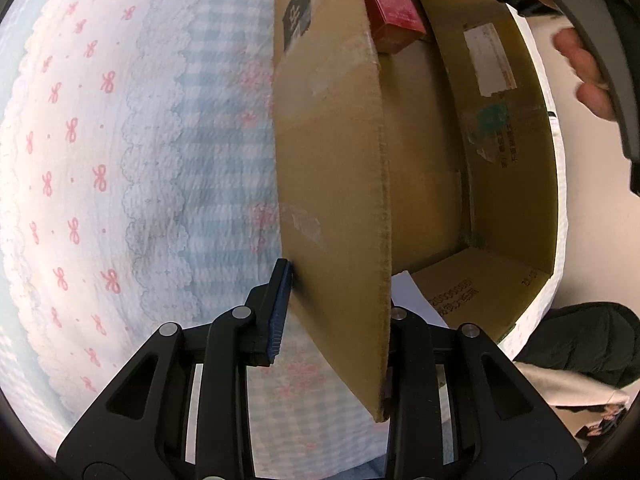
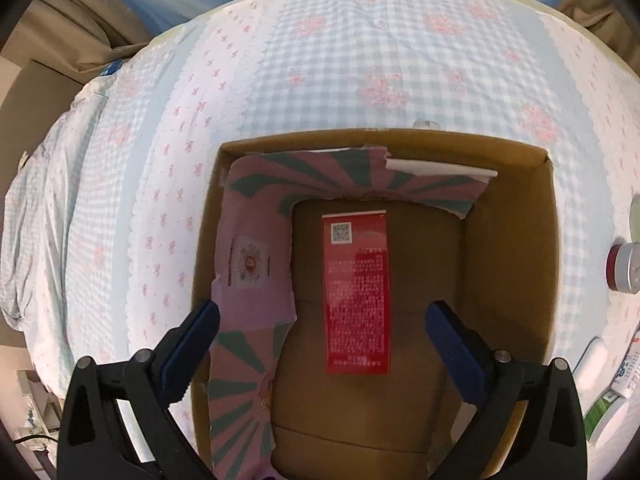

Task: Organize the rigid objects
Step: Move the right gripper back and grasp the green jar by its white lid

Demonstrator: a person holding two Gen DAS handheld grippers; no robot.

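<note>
A cardboard box (image 2: 508, 264) sits on a bed with a blue checked sheet. A red carton (image 2: 356, 292) lies flat on the box floor; it also shows in the left wrist view (image 1: 394, 8). A pink and green striped paper liner (image 2: 256, 240) lines the box's left and far walls. My right gripper (image 2: 320, 340) hangs open and empty above the red carton. My left gripper (image 1: 336, 316) is shut on the box's side wall (image 1: 332, 184); one blue pad (image 1: 280, 308) presses its outside, the other finger is hidden behind the cardboard.
The bed sheet (image 2: 340, 80) has pink bows and lace print. To the right of the box lie a silver-capped jar (image 2: 626, 256), white bottles (image 2: 608, 412) and a small packet. The right gripper and a hand (image 1: 588, 76) show over the box in the left wrist view.
</note>
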